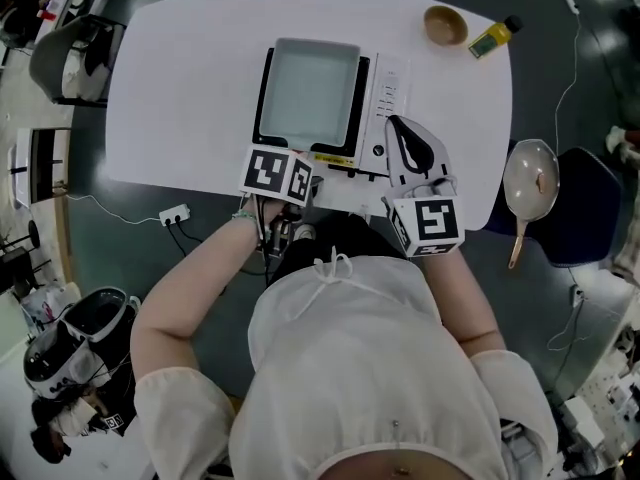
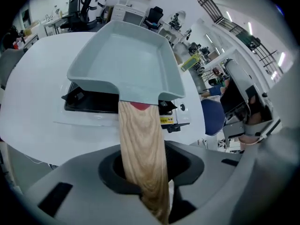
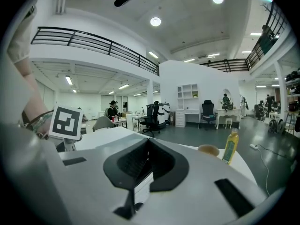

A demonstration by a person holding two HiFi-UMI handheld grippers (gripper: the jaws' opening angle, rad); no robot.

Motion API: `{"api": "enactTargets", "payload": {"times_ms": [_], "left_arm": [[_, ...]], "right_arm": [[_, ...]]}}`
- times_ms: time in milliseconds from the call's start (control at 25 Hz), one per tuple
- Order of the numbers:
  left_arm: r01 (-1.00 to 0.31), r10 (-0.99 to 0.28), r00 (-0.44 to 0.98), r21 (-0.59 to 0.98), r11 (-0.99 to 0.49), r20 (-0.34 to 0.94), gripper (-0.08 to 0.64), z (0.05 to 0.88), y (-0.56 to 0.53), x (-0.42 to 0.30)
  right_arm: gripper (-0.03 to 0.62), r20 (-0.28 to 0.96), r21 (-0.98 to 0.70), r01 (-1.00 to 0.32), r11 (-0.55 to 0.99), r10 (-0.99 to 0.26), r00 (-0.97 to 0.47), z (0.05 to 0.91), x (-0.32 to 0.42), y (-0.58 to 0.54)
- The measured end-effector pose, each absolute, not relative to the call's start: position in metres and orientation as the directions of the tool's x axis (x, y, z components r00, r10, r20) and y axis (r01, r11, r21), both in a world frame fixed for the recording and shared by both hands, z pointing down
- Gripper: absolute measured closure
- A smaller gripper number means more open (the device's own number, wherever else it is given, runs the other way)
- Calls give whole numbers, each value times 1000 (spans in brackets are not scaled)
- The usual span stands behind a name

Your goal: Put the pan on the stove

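Two hand-held grippers at the near edge of a white table (image 1: 180, 88), seen from above.

Left gripper (image 2: 143, 172): pointing steeply down, jaws spread a little about the pale wooden handle (image 2: 140, 139) of the pan (image 1: 310, 93). Handle lying between them against one jaw, with a dark gap at the other, so not pinched.

Pan: grey-blue, rectangular, placed over the black burner frame of the stove (image 1: 376, 138), handle reaching toward the person past the stove's front edge.

Stove: white countertop unit near the middle of the table, control panel (image 1: 390, 93) on its right side.

Right gripper (image 1: 395, 126): lying nearly level over that control panel, just beside the pan, jaws pressed together with nothing between them.

Far right corner of the table: small brown bowl (image 1: 445, 25) and, just beside it, a bottle (image 1: 495, 38) of yellow liquid with a dark cap.

Off the table at right: round skillet (image 1: 530, 183) with a long handle, resting on a blue chair (image 1: 585, 218).

Marker cube (image 1: 275, 175) on each gripper, close above the person's wrists.
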State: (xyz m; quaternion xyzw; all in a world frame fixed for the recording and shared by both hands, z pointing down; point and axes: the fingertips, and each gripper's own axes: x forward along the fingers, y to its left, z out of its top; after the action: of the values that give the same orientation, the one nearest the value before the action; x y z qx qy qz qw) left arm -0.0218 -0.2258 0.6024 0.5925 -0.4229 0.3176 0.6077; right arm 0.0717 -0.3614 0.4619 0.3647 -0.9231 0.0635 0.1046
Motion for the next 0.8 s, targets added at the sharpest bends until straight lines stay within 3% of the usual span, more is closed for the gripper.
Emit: {"api": "enactTargets", "payload": {"times_ms": [320, 800], "left_arm": [[-864, -234, 479, 501, 47, 846, 260, 583, -237, -22], [-868, -417, 479, 487, -94, 772, 238, 514, -226, -39]], "right_arm": [[588, 244, -4, -728, 686, -705, -666, 453, 75, -336], [588, 220, 76, -782, 619, -775, -592, 427, 69, -279]]}}
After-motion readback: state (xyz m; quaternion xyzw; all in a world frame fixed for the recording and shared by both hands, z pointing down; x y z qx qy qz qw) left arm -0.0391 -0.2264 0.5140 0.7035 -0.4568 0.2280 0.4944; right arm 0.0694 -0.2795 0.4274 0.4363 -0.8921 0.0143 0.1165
